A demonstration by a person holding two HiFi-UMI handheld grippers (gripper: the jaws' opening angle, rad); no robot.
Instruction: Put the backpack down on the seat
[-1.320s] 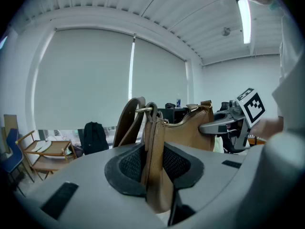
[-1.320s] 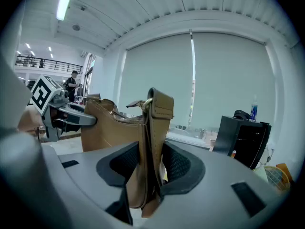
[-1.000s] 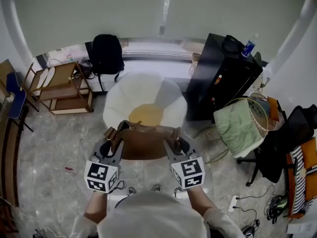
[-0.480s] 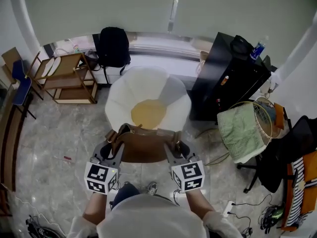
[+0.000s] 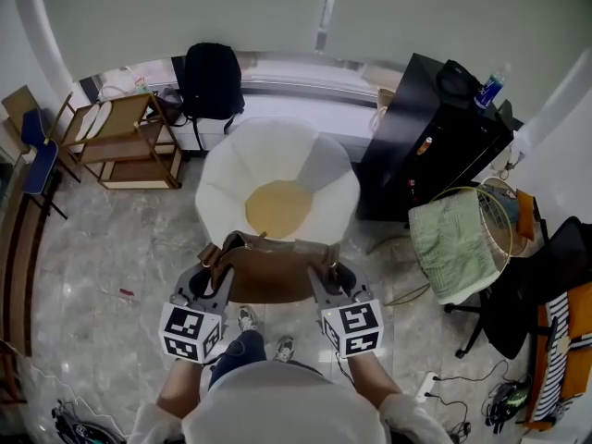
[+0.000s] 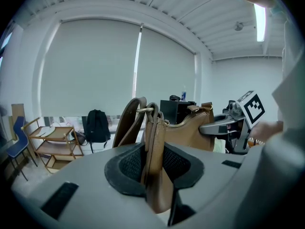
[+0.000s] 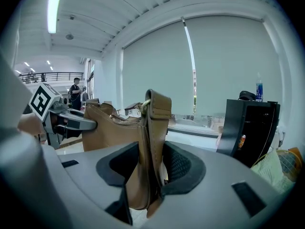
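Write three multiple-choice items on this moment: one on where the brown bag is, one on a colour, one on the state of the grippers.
1. Where is the brown bag relative to the white chair?
A. Lying on its seat.
B. Held short of its front edge.
C. Hung on its backrest.

2. What colour is the chair's seat cushion?
A. Blue.
B. Yellow-tan.
C. Black.

3. How do the left gripper and the right gripper stand?
A. Both open and empty.
B. Only the left one grips.
C. Each shut on one end of the bag.

Answers:
1 B: the head view shows the bag between the grippers, nearer than the chair.
2 B: the cushion shows plainly in the head view.
3 C: each gripper view shows brown leather pinched between the pads.
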